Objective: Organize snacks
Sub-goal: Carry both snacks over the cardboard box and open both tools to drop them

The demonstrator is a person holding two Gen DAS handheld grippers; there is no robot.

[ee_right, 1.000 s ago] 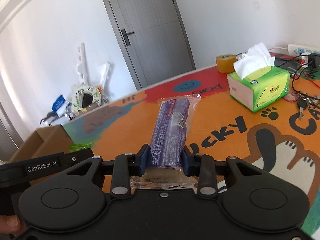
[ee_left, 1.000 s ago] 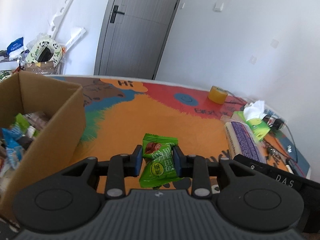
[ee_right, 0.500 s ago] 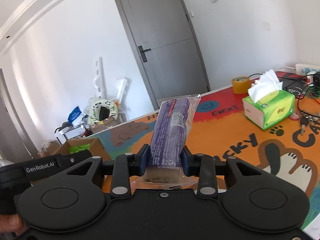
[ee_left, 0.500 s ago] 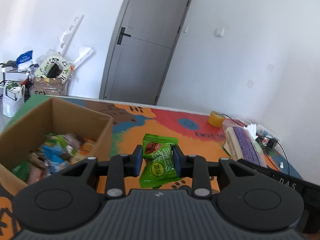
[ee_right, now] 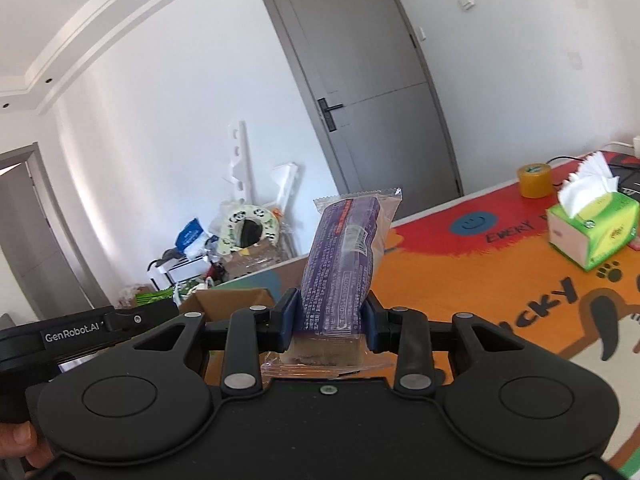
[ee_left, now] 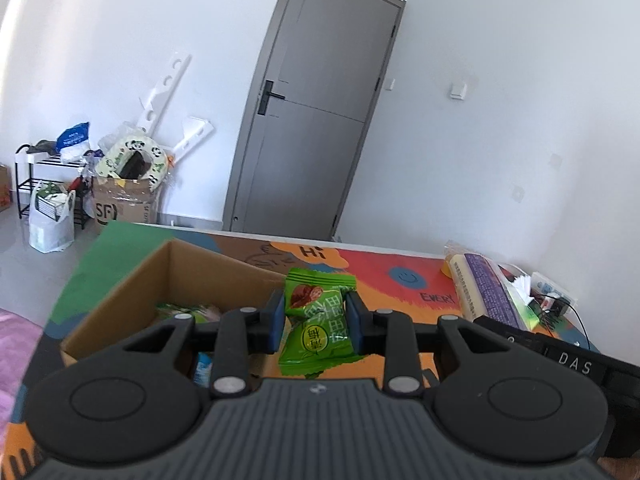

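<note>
Green snack packet [ee_left: 318,322] sits clamped in my left gripper [ee_left: 316,326], held above the near right rim of the cardboard box [ee_left: 132,292] of snacks. My right gripper [ee_right: 330,320] pinches a purple-wrapped cake bar [ee_right: 344,264] upright, with bare orange table mat [ee_right: 460,280] to its right, the tissue box [ee_right: 592,232] further right.

"GenRobot.AI" – left gripper [ee_right: 100,330]; "SF" – floor box [ee_left: 120,204]
</note>
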